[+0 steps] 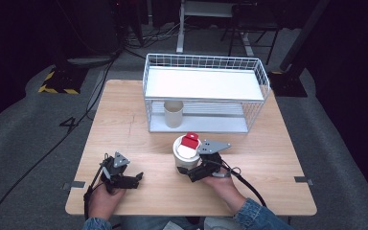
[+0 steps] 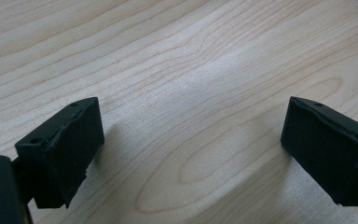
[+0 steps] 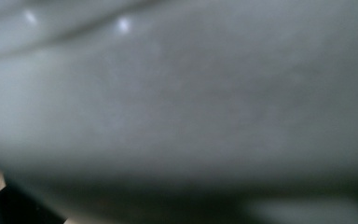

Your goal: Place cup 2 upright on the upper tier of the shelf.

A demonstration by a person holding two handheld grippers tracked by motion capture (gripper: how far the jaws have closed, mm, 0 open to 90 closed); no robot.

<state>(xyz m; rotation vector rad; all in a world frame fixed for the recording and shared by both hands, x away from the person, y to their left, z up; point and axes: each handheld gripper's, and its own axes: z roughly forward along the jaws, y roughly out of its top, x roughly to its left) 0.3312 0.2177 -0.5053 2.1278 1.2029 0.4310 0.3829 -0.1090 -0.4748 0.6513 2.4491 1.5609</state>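
The right gripper (image 1: pixel 191 170) is pressed against the side of a white paper cup (image 1: pixel 186 154) standing near the table's centre; a red-and-white piece (image 1: pixel 189 140) sits in the cup's mouth. The jaws flank the cup's lower wall, but whether they clamp it cannot be told; the right gripper view is a grey blur of cup wall (image 3: pixel 177 102). The left gripper (image 1: pixel 133 180), at about eight o'clock from the cup, rests on the wooden table (image 1: pixel 268 158) with jaws apart over bare wood. At twelve o'clock stands a white wire rack (image 1: pixel 203 91) with a beige cup (image 1: pixel 173 113) on its lower shelf.
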